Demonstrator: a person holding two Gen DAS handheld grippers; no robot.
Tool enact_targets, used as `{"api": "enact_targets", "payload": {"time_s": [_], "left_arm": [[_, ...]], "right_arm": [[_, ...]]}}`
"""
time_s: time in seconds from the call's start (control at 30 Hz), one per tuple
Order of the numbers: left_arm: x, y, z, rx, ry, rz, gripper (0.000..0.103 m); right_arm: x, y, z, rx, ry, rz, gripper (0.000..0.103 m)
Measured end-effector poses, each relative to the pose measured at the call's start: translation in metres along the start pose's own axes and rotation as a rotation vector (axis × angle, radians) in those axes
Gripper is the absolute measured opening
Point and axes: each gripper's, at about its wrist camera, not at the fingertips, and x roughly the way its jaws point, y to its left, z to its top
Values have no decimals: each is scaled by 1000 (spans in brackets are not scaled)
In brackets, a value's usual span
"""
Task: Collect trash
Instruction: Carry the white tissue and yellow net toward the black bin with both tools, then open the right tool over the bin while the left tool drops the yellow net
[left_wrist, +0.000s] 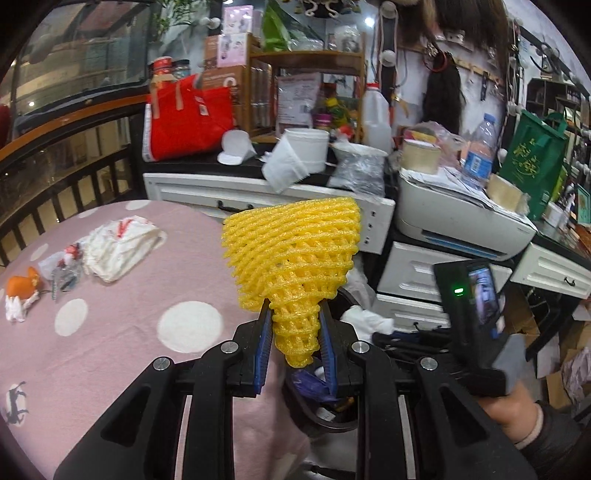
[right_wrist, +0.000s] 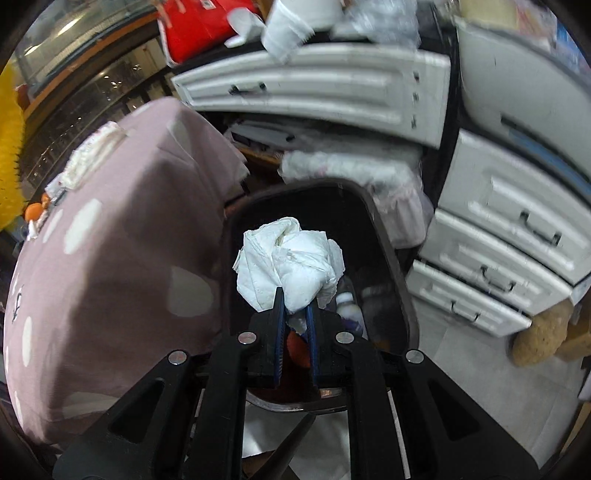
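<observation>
My left gripper (left_wrist: 295, 306) is shut on the narrow end of a yellow foam fruit net (left_wrist: 295, 243), which fans out above the fingers. It hangs over the edge of the pink dotted tablecloth (left_wrist: 110, 350), above the black trash bin (left_wrist: 325, 428). In the right wrist view, my right gripper (right_wrist: 294, 306) is shut on a crumpled white tissue (right_wrist: 291, 258), right over the open bin (right_wrist: 391, 266). Bottles and scraps lie inside the bin. A white crumpled bag (left_wrist: 118, 247), clear wrappers (left_wrist: 62, 269) and an orange piece (left_wrist: 24, 286) lie on the table.
White drawers (right_wrist: 491, 240) stand close behind and to the right of the bin. A printer (left_wrist: 461, 221) sits on top of them. The counter behind is crowded with a red bag (left_wrist: 188, 118), a jug and bottles. A hand (left_wrist: 517, 410) holds the right tool.
</observation>
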Motion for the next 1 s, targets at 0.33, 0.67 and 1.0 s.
{"api": "enact_targets", "payload": {"time_s": [0.33,0.67,1.0], "left_arm": [[42,-37,-13,57,102,-44,23],[95,-56,-30,78,273,-92,23],[141,-66,-46,125,414,-49,24]], "right_arm": [[18,-46,-19,153,31,-31,68],[-21,-110,-19,310,-60,-117,73],[-30,-122,-20,345,-82,-113,73]]}}
